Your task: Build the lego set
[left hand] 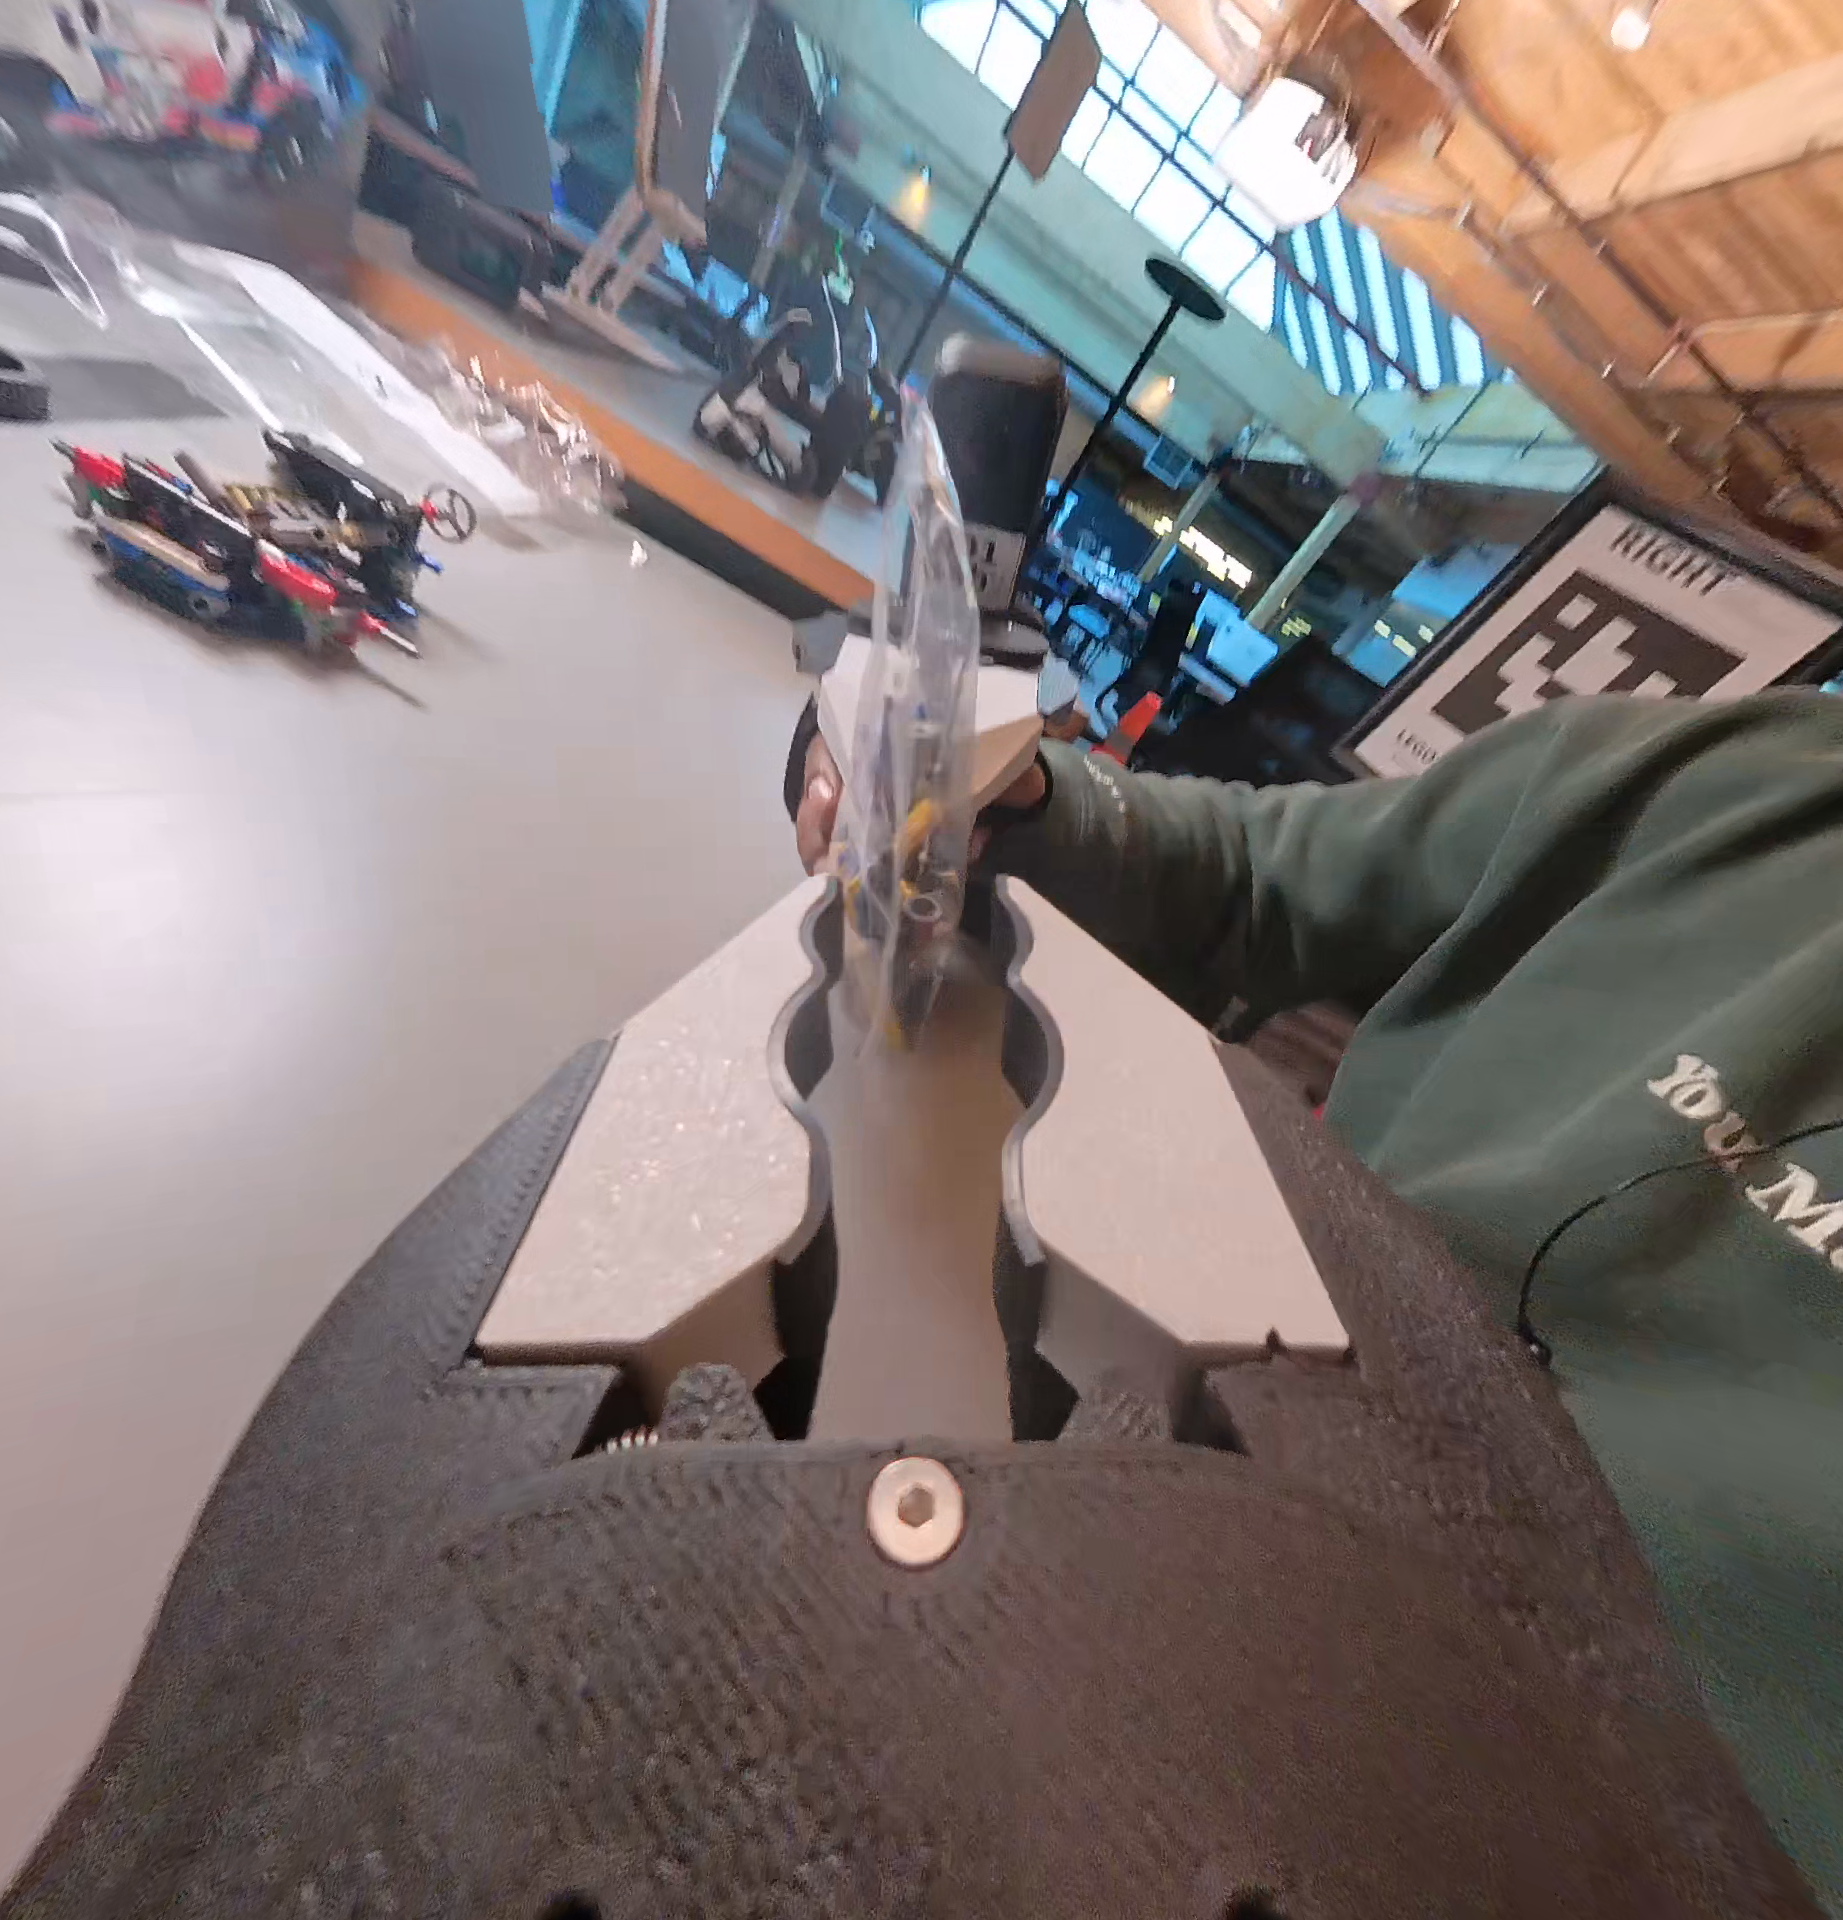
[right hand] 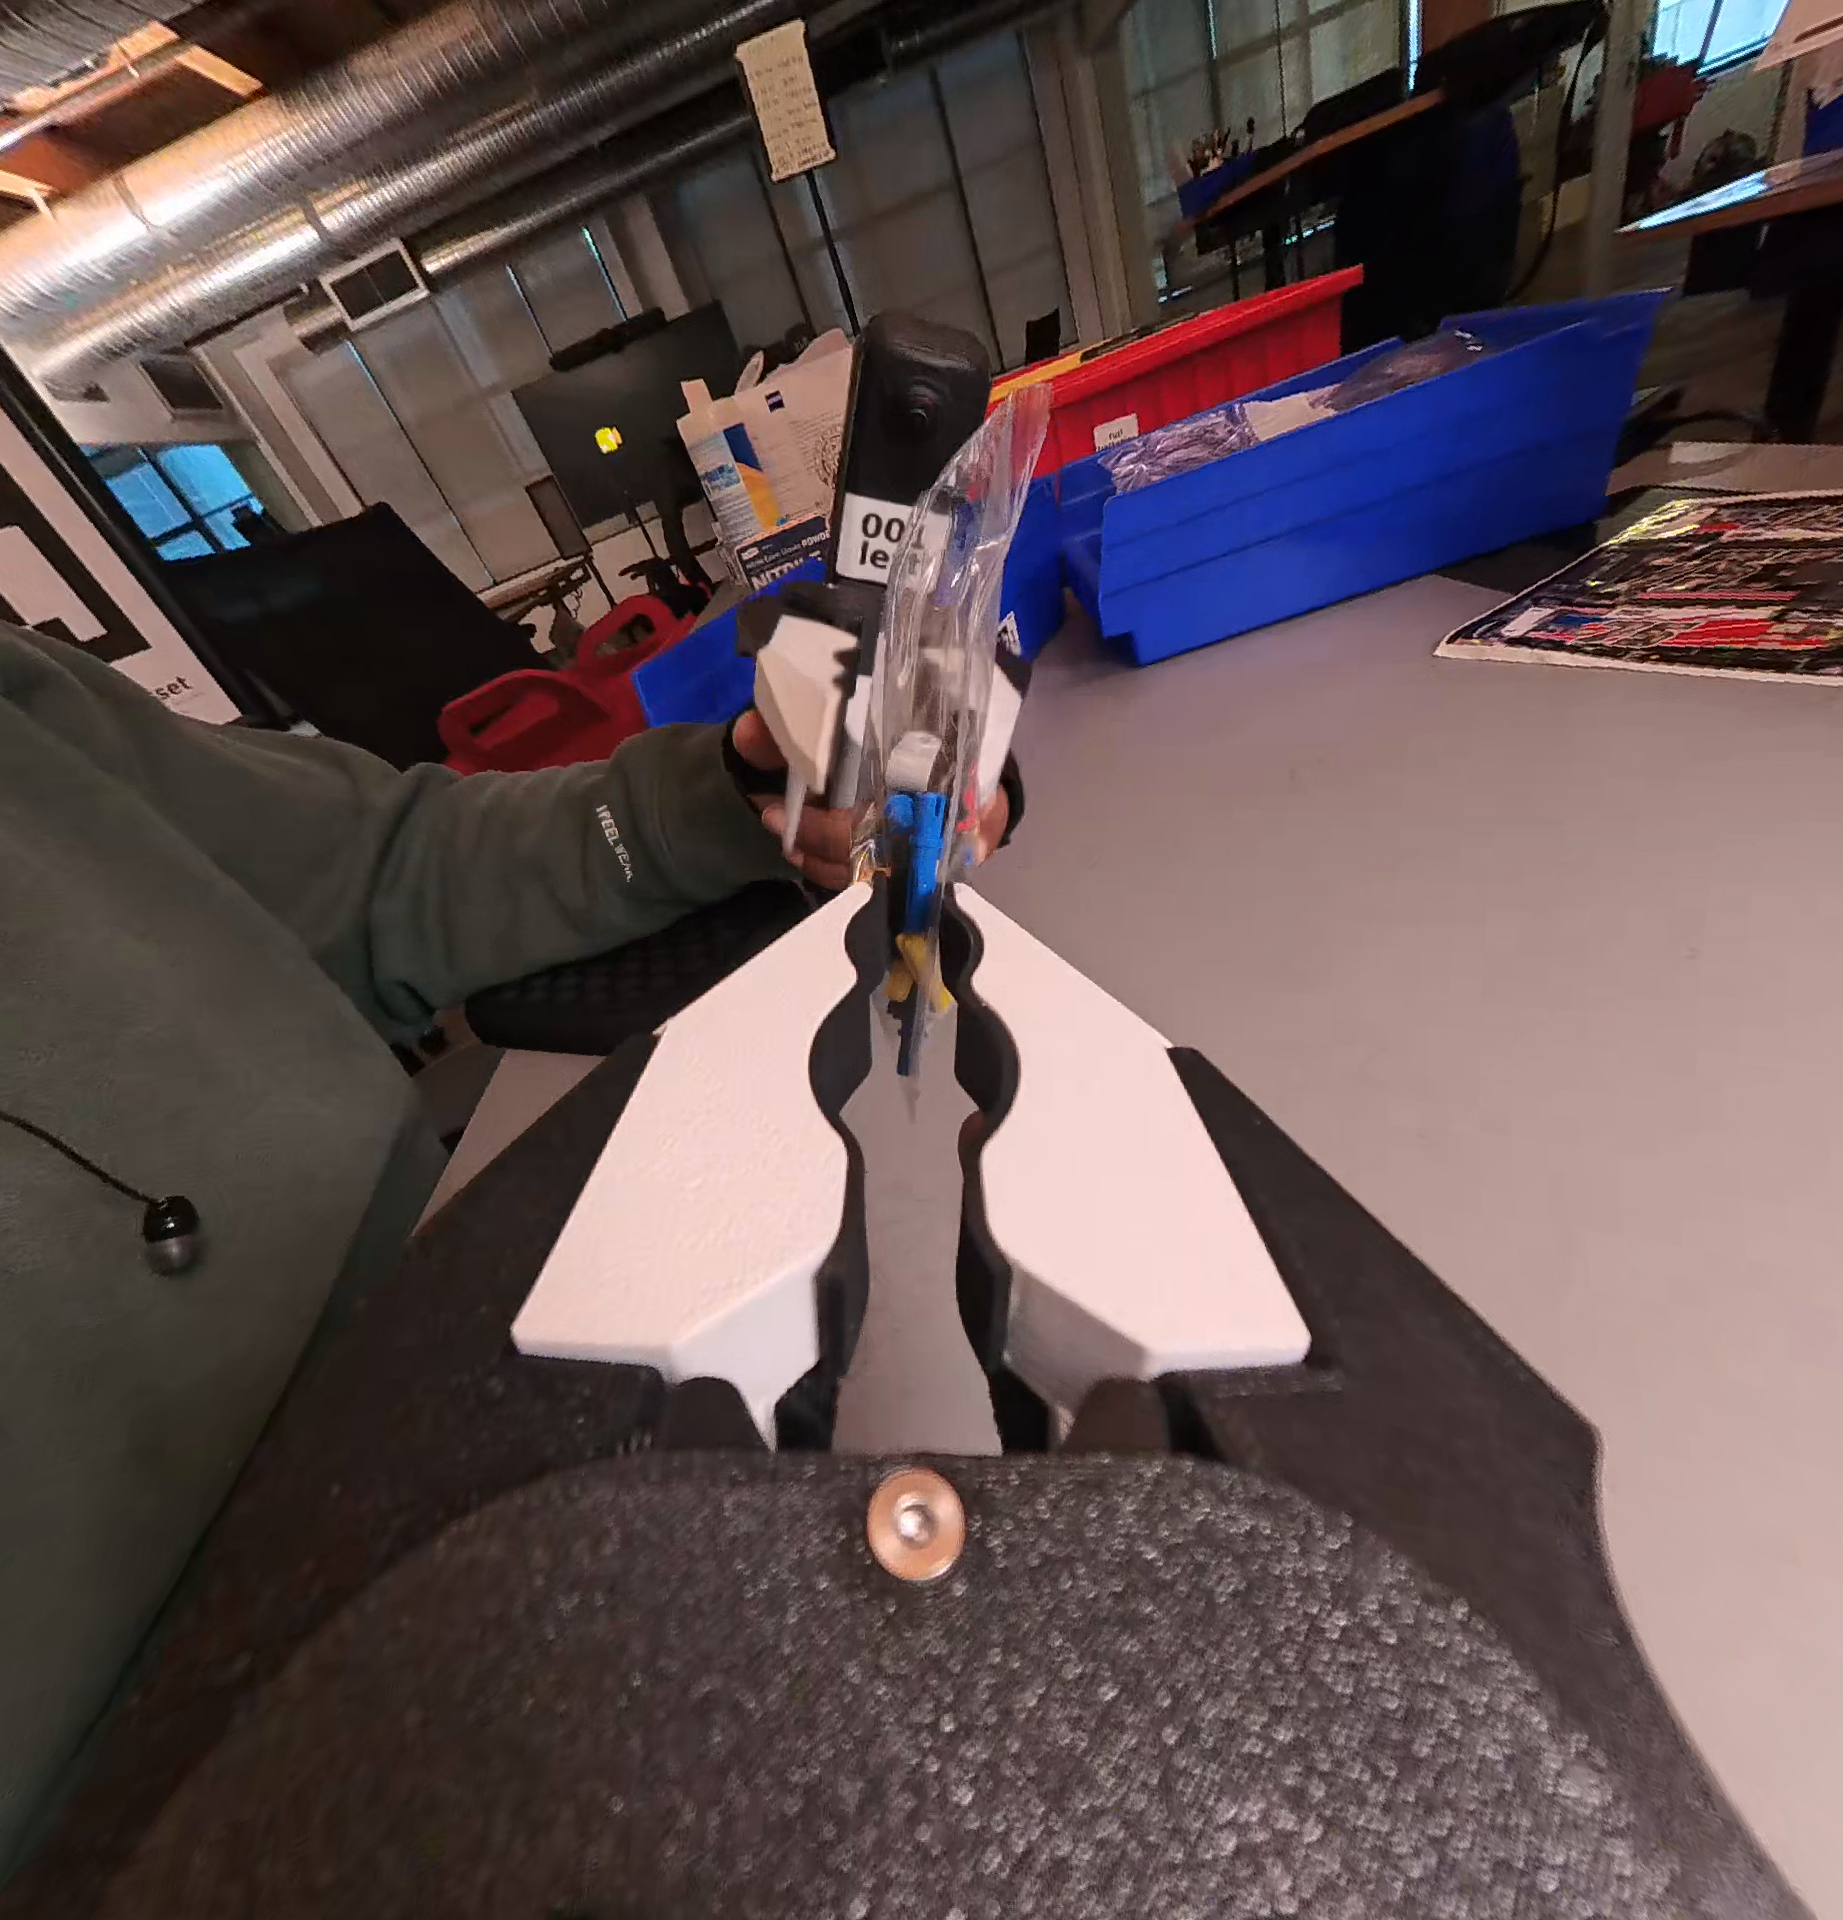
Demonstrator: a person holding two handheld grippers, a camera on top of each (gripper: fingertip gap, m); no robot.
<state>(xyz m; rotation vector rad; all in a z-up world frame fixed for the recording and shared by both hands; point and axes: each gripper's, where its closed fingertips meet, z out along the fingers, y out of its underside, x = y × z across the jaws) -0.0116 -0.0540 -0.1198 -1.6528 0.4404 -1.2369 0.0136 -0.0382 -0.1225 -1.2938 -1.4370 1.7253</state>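
A clear plastic bag of small lego pieces (left hand: 922,644) hangs in the air between my two grippers, which face each other. My left gripper (left hand: 912,899) is shut on one side of the bag. My right gripper (right hand: 912,904) is shut on the other side of the bag (right hand: 953,623), where blue, yellow and grey pieces show. The right gripper's fingers (left hand: 1005,732) show beyond the bag in the left wrist view. The left gripper's fingers (right hand: 803,686) show beyond it in the right wrist view. A partly built lego model (left hand: 262,540) lies on the grey table (left hand: 273,935) to the far left.
Empty clear bags (left hand: 273,291) and black tyres (left hand: 8,390) lie beyond the model. A printed instruction sheet (right hand: 1675,587) lies on the table at right. Blue bins (right hand: 1364,509) and a red bin (right hand: 1208,348) stand behind. A person's green sleeve (right hand: 377,862) is close by.
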